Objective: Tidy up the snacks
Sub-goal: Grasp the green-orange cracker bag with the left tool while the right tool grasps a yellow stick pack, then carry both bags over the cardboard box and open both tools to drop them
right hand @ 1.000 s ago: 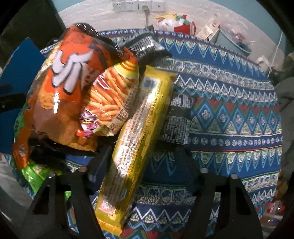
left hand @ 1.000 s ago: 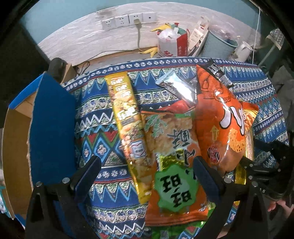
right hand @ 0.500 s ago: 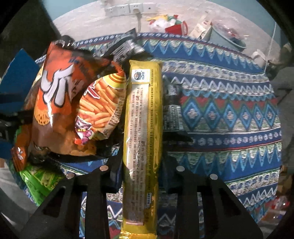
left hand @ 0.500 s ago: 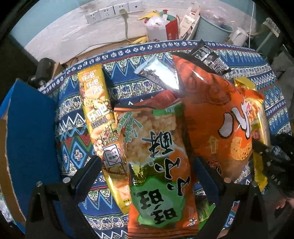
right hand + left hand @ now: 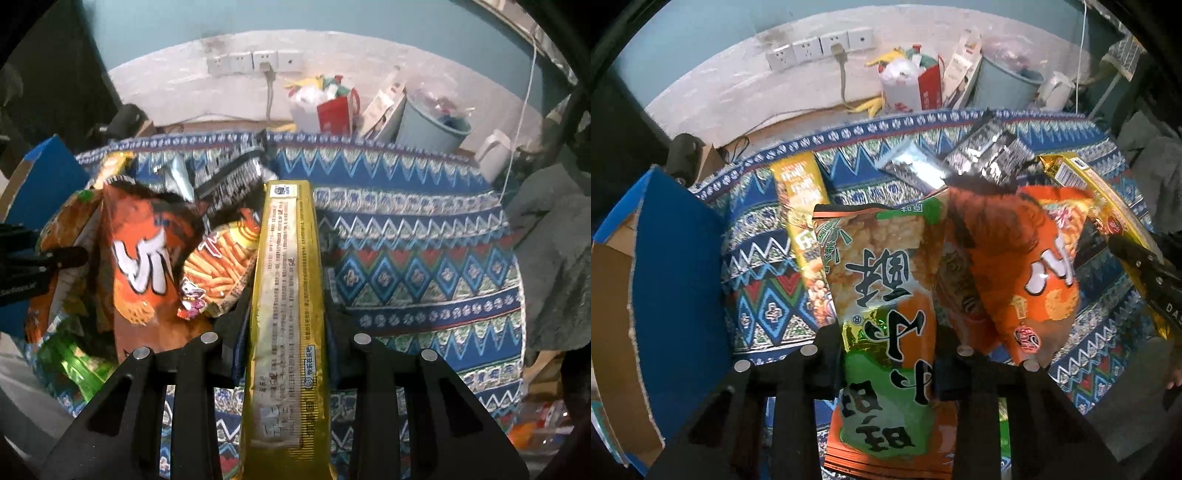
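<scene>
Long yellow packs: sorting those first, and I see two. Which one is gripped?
The plain-backed yellow pack, clamped in the right gripper. The other yellow pack lies printed side up on the cloth, beside the green-and-orange bag between the closing left gripper's jaws.

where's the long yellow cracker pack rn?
In the right wrist view the long yellow cracker pack is clamped lengthwise in the right gripper, right of the fries bag.

A table covered with a patterned blue cloth (image 5: 424, 280) carries a heap of snack bags on one side; a yellow snack pack (image 5: 803, 206) and an orange chip bag (image 5: 1027, 266) lie there, with silver and black packets (image 5: 990, 155) near the far edge. A blue-faced cardboard box (image 5: 676, 266) stands just beside the cloth.
</scene>
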A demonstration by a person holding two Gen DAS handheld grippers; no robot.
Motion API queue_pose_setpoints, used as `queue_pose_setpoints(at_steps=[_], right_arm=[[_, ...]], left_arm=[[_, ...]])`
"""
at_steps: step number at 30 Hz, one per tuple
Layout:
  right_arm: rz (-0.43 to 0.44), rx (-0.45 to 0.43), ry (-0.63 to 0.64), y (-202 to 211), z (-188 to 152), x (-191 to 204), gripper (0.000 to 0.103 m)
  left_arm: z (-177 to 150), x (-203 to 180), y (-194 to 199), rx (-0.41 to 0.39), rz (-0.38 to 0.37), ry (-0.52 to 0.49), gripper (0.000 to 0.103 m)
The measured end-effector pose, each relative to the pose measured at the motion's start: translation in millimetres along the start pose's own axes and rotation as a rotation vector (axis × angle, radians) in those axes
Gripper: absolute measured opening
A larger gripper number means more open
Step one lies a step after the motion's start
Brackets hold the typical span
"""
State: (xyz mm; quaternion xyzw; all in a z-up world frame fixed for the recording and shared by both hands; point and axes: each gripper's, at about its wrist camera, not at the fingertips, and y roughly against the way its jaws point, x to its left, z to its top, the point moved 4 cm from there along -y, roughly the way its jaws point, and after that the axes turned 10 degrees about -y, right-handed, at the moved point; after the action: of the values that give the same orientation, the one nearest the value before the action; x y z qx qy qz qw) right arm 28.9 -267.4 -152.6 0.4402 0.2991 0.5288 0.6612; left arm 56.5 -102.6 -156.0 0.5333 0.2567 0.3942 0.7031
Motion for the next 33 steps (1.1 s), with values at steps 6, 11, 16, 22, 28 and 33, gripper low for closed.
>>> queue_pose_setpoints(at_steps=[6,11,16,22,28,33], right_arm=[[-0.010,-0.068,-0.008,20.4,13.1,5.1,0.031],[0.011,-0.110,0.001,32.5,23.6,16.1,0.031],[0.032,-0.145,0.024,45.8,31.2,35.3,0.031],[0.082,-0.151,0.055,53.5,38.4,67.4,0.031],[0.129,-0.149,0.106,54.7,43.5,109.6,0.031],[0.165,-0.136,0.146,52.0,46.5,146.4,0.031]], left_arm=[[0.9,5.8,27.2,-0.071,0.004,0.008,0.034],[-1.7,10.0,45.7,-0.113,-0.020,0.026,0.034],[-8.8,19.5,63.4,-0.138,-0.029,0.048,0.034],[-20.0,43.4,87.7,-0.185,0.011,0.075,0.034],[-32.1,71.0,99.6,-0.199,0.032,0.122,0.034],[-41.9,92.3,105.9,-0.212,0.058,0.150,0.034]])
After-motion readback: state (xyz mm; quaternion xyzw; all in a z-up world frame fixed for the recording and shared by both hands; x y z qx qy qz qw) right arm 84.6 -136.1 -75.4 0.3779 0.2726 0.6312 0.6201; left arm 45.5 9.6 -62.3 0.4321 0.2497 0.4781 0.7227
